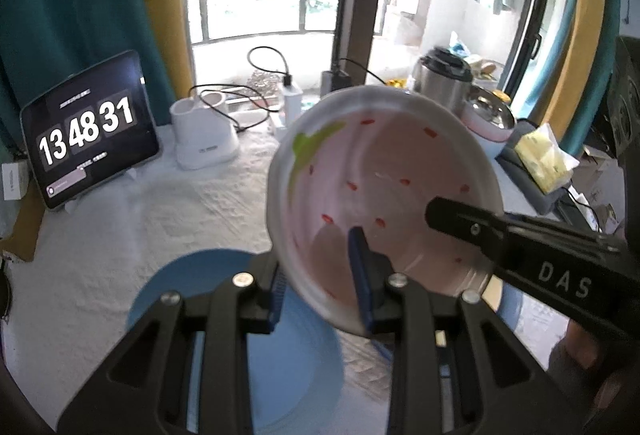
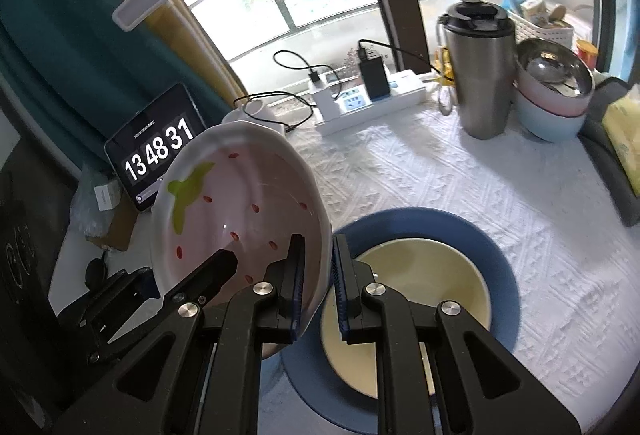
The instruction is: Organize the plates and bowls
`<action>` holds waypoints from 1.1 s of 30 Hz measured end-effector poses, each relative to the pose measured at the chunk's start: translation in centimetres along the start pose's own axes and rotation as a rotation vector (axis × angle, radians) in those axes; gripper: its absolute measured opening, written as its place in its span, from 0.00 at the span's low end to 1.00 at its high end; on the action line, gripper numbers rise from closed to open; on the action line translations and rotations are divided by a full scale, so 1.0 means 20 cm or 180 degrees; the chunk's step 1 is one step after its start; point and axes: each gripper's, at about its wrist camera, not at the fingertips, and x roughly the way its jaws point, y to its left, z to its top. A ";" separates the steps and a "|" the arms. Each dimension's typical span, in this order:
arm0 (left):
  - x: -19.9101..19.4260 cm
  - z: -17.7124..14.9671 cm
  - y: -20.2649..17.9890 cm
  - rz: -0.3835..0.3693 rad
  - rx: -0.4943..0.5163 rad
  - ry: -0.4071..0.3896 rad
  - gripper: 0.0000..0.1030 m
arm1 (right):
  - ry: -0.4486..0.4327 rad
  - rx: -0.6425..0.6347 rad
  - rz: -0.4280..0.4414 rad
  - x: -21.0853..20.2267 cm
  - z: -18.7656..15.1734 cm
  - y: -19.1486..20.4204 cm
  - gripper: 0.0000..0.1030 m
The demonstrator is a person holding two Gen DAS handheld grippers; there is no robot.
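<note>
Both grippers were clamped on the rim of one pink strawberry-patterned bowl (image 1: 384,195), which was held tilted in the air above the desk (image 2: 460,175): the left gripper (image 1: 320,275) pinched its near edge, and the right gripper (image 2: 318,275) pinched the wall on the other side.

A slip was judged the main risk. The bowl was gripped only by thin rim sections, so any mismatch between the two hands could twist it loose, and it could be dropped onto the cream bowl (image 2: 420,295) nested in the blue plate (image 2: 496,255) below, with chipping likely. The cables (image 2: 296,63) and the steel tumbler (image 2: 480,75) stood well apart and were not thought endangered.

Only in the right wrist view were the cream bowl and the stacked bowls (image 2: 556,95) at the far edge clearly shown. In the left wrist view the blue plate (image 1: 192,283) appeared only in part, its contents hidden behind the gripper, while a white holder (image 1: 204,139) beside the clock tablet (image 1: 88,131) was shown plainly there.
</note>
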 end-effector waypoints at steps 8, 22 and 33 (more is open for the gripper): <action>0.03 -0.05 -0.16 -0.0059 0.0147 0.0084 0.29 | -0.0022 0.0133 -0.0036 -0.07 -0.05 -0.15 0.14; 0.11 -0.14 -0.32 -0.0081 0.0293 0.0287 0.29 | 0.0074 0.0242 -0.0146 -0.10 -0.16 -0.32 0.15; 0.15 -0.20 -0.36 -0.0051 0.0368 0.0400 0.29 | 0.0230 0.0296 -0.0176 -0.06 -0.21 -0.37 0.15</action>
